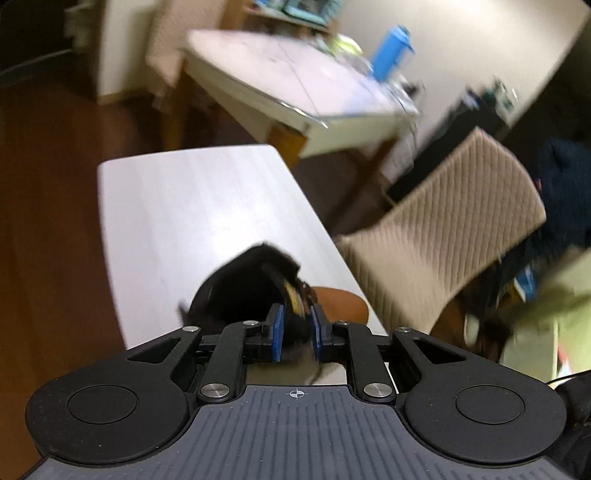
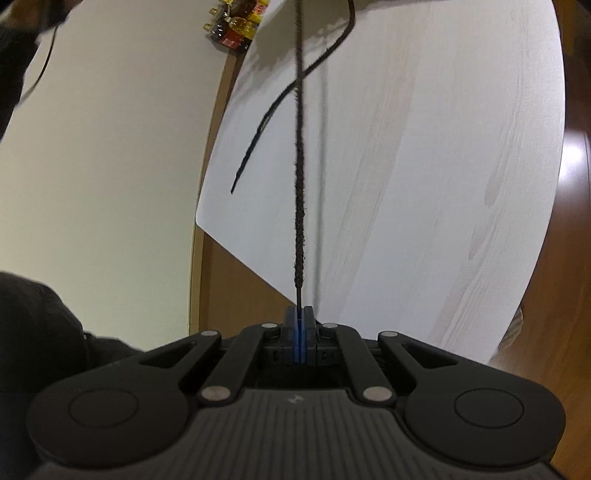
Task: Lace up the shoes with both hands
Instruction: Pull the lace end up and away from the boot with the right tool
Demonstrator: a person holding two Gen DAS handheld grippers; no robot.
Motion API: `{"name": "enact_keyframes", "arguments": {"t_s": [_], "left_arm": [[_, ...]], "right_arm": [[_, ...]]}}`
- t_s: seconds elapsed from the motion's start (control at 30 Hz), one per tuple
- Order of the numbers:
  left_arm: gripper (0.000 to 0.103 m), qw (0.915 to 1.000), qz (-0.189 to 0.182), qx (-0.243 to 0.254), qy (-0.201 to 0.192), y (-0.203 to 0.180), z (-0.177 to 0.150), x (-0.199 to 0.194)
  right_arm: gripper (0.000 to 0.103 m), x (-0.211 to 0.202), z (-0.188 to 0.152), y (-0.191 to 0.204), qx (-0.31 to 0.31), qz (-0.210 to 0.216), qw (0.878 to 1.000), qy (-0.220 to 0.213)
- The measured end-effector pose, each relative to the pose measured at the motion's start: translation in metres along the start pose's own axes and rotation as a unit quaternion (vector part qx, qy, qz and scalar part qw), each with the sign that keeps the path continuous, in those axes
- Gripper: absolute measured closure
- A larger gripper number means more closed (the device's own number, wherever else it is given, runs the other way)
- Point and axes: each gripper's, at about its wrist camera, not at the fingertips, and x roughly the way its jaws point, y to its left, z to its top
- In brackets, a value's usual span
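Black shoe (image 1: 243, 291) sits on the pale wooden table (image 1: 184, 206), near its right edge, with a brown rounded part (image 1: 340, 301) showing just behind it; whether that is the sole or a second shoe I cannot tell, the left view is motion-blurred.

Left gripper (image 1: 297, 332): blue pads (image 1: 277, 332) stand narrowly apart with dark shoe material between them. It appears I am pinching the shoe's upper near the opening, though blur stops me confirming firm contact. Purpose, as I judge it: to anchor the shoe so it does not slide when the lace is pulled.

Right gripper (image 2: 299, 332): pads pressed together on the tip end of one lace (image 2: 300, 177). This lace runs straight and taut from my jaws up and away over the table, out of the top of the view. Held by the tip because that is the stiff part that feeds through an eyelet; kept taut to draw slack through the shoe.

Second lace end (image 2: 280, 99) lies loose and curved, crossing the taut one, its tip free beside it. Not held by either gripper.

Judgement: mid-lacing, tightening one strand. Risk: pull too hard and the shoe tips or slips from the left pads.

Bottles (image 2: 236, 26) on the far floor, irrelevant.
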Motion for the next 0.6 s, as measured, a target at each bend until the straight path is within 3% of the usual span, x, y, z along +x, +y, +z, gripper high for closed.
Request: {"name": "enact_keyframes", "arguments": {"t_s": [0.1, 0.27, 0.47, 0.53, 0.6], "left_arm": [[0.087, 0.9986, -0.014, -0.05, 0.003, -0.005, -0.042, -0.005], [0.087, 0.981, -0.12, -0.145, 0.047, -0.014, -0.11, 0.041], [0.087, 0.9761, -0.145, -0.132, 0.095, -0.02, -0.128, 0.088], [0.087, 0.9785, -0.133, -0.114, 0.108, -0.019, -0.131, 0.096], [0.096, 0.9837, -0.099, -0.086, 0.123, -0.016, -0.133, 0.097]], "right_arm": [[0.101, 0.001, 0.006, 0.006, -0.005, 0.029, 1.0, 0.006], [0.101, 0.006, 0.03, 0.031, -0.03, 0.102, 0.994, 0.012], [0.1, 0.02, 0.06, 0.084, -0.118, 0.166, 0.979, 0.021], [0.1, 0.024, 0.065, 0.093, -0.133, 0.177, 0.975, 0.021], [0.099, 0.025, 0.075, 0.098, -0.139, 0.181, 0.973, 0.021]]}}
